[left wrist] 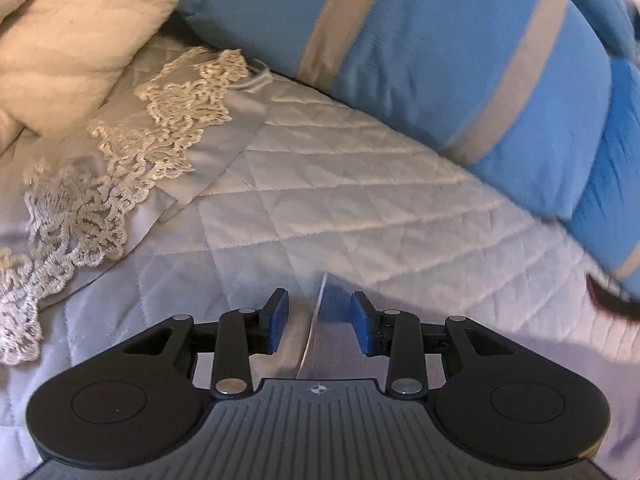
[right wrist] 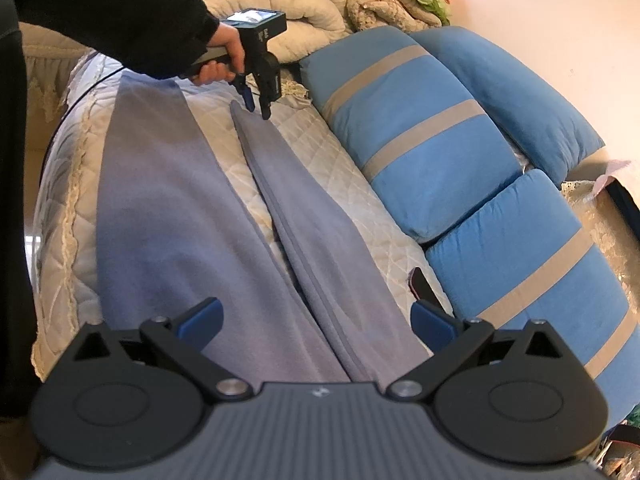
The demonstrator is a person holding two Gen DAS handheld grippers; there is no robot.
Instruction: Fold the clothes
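Note:
A long grey-lavender garment (right wrist: 168,208) lies along the quilted sofa seat (right wrist: 340,176), with a folded strip (right wrist: 304,216) running down its middle. My left gripper (left wrist: 320,320) is open just above the strip's far end; a thin edge of the cloth (left wrist: 314,320) stands between its blue pads. It also shows in the right wrist view (right wrist: 258,110), held by a hand in a black sleeve. My right gripper (right wrist: 316,320) is wide open over the near end of the garment, one finger on each side of the strip.
Blue cushions with grey stripes (right wrist: 420,128) line the sofa back on the right. A lace-trimmed cover (left wrist: 132,152) and cream quilts (right wrist: 288,20) lie at the far end. A dark flat object (right wrist: 420,284) sits by the cushions.

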